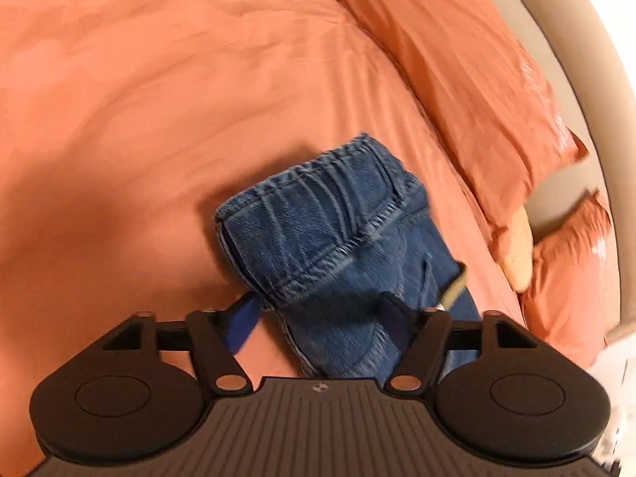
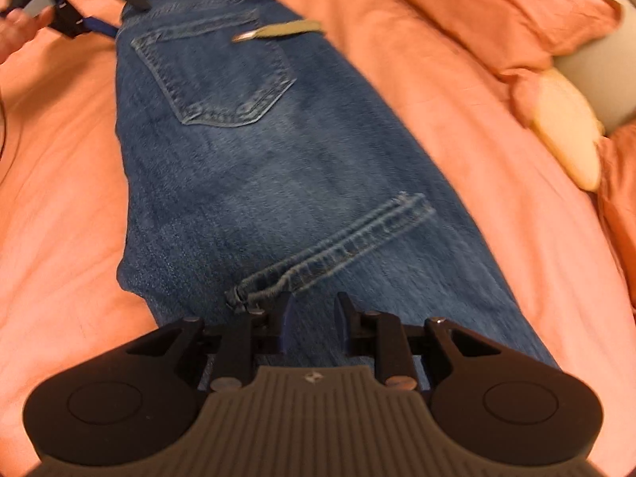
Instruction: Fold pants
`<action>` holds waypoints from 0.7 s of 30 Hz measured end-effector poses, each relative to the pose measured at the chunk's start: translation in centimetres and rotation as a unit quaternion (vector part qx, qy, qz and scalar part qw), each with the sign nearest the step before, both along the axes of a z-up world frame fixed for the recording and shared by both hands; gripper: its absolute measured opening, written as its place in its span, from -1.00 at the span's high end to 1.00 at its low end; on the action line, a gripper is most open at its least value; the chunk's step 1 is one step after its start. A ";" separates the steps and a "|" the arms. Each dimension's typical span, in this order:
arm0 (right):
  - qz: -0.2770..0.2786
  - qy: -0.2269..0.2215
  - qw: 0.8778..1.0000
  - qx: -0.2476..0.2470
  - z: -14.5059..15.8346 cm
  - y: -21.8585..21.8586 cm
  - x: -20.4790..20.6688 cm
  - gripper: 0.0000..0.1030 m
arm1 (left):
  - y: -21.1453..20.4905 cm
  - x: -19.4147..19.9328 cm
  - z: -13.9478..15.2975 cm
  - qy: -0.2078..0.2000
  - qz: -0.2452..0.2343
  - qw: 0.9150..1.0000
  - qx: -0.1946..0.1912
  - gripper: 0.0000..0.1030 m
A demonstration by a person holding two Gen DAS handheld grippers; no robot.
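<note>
Blue denim pants (image 2: 278, 167) lie folded lengthwise on the orange bed cover, back pocket up, with a hem (image 2: 334, 250) lying across them near my right gripper. In the left wrist view the waistband (image 1: 326, 198) lies just ahead, with a tan tag (image 1: 453, 290) at its right. My left gripper (image 1: 318, 314) is open, its fingers either side of the waist end; it also shows in the right wrist view (image 2: 119, 16) at the waistband. My right gripper (image 2: 314, 314) is open a little, just above the denim near the hem.
The orange bed cover (image 1: 159, 119) spreads all around. Orange pillows (image 1: 477, 99) lie at the right against a beige headboard (image 1: 572, 79); a cream pillow corner (image 2: 568, 135) sticks out. A hand (image 2: 20, 28) holds the left gripper.
</note>
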State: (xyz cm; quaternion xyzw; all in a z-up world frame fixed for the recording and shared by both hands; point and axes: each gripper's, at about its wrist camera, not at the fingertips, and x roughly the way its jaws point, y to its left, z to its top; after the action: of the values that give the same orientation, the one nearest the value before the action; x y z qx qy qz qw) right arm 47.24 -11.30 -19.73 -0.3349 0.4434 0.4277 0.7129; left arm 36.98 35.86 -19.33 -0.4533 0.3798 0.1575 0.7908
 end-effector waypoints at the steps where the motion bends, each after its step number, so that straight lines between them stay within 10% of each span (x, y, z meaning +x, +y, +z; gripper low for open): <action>1: 0.009 0.006 1.000 -0.009 -0.5 0.3 0.1 0.68 | 0.2 0.2 -0.4 -0.003 0.005 1.000 -0.004 -0.65; 5: 0.046 0.027 0.997 -0.056 -3.0 1.3 -0.2 0.91 | 1.2 0.4 -1.9 -0.011 0.016 1.000 -0.014 -0.60; 13: 0.041 0.058 0.996 -0.062 -3.9 1.6 0.7 0.95 | 0.6 1.1 -1.3 -0.007 -0.017 0.999 0.052 0.26; 21: 0.031 0.049 0.997 -0.053 -3.6 0.9 0.4 0.95 | -1.6 2.2 3.5 -0.011 -0.057 0.990 0.131 0.37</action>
State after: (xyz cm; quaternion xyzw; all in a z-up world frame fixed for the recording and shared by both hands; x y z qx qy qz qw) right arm 47.66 -10.39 -23.32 -0.3642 0.4895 0.4412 0.6581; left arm 39.23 34.29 -15.82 -0.3249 0.3723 0.1554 0.8554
